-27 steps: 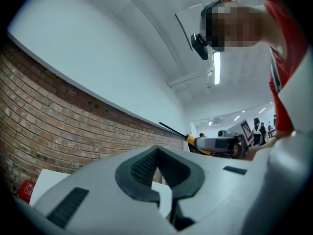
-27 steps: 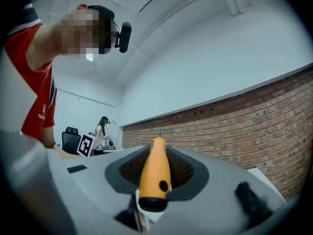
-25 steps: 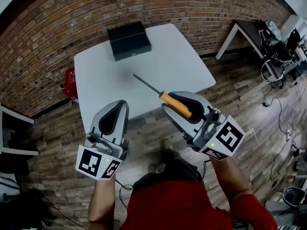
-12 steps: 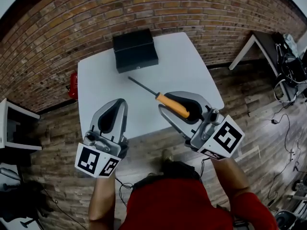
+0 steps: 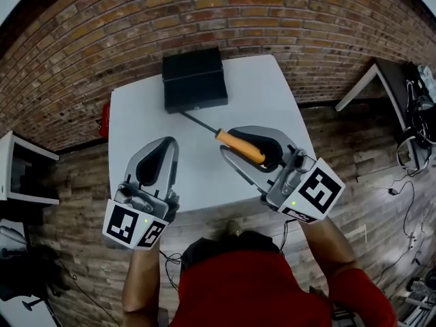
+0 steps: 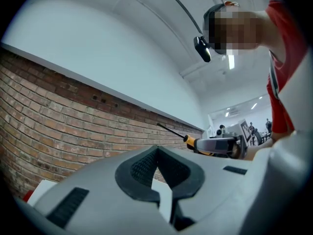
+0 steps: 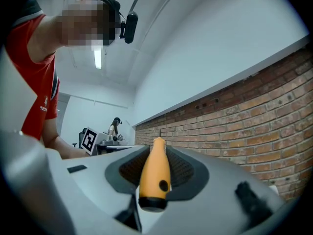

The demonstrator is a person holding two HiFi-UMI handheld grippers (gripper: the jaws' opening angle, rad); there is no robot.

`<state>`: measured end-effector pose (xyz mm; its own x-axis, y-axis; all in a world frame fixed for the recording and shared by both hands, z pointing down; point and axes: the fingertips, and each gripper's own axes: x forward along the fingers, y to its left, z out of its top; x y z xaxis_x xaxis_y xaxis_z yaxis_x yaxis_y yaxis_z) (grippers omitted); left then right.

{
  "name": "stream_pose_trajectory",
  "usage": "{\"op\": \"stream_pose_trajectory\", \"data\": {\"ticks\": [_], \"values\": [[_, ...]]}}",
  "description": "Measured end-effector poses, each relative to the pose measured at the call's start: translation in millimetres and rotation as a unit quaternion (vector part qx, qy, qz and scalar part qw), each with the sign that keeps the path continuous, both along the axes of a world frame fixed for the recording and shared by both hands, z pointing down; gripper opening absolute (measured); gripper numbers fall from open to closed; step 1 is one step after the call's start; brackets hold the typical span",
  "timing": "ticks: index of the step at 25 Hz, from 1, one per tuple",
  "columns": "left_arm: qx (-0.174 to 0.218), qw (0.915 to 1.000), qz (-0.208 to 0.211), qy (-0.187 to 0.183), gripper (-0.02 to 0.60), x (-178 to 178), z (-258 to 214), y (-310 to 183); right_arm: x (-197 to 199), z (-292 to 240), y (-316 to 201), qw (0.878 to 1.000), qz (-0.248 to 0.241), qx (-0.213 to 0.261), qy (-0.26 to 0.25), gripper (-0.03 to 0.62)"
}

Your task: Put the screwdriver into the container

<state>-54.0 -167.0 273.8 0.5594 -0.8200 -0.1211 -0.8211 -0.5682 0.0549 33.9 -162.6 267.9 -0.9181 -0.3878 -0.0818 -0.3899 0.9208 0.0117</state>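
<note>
Fingers [image 7: 215,180] of the right gripper [image 5: 229,142] gripped the orange-handled, thin-shafted steel screwdriver [image 5: 238,146] above the white square table [image 5: 136,125], its tip just beside the black rectangular container [image 5: 194,80] at the far edge. The left gripper [image 5: 168,144] was closed on nothing.

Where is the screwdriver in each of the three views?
Head view: screwdriver centre, held by the right gripper, tip near the container.
Left gripper view: small, right of centre.
Right gripper view: handle between jaws, bottom centre.
Shared landmark: brick wall.
</note>
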Motion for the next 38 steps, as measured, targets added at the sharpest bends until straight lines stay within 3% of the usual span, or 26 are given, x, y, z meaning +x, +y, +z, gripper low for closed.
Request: {"op": "stream_pose_trajectory", "data": {"ticks": [11, 24, 30, 38], "values": [[0.004, 0.9999, -0.007, -0.012, 0.014, -30.1, 0.8, -47.3, -34.2, 7.8, -50.2, 1.000, -0.010, -0.004, 0.020, 0.115], [0.008, 0.9996, 0.023, 0.011, 0.014, -79.0, 8.8, -116.3, -84.3, 22.0, -117.5, 0.997, 0.041, -0.003, 0.062, 0.115], [0.000, 0.9994, 0.028, 0.021, 0.012, -80.3, 18.6, -138.9, -86.9, 34.3, -140.0, 0.996, 0.052, -0.010, 0.075, 0.115], [0.003, 0.9998, 0.006, 0.017, 0.014, -75.6, 26.5, -160.8, -83.0, 59.4, -176.3, 0.993, 0.026, -0.011, 0.113, 0.115]]}}
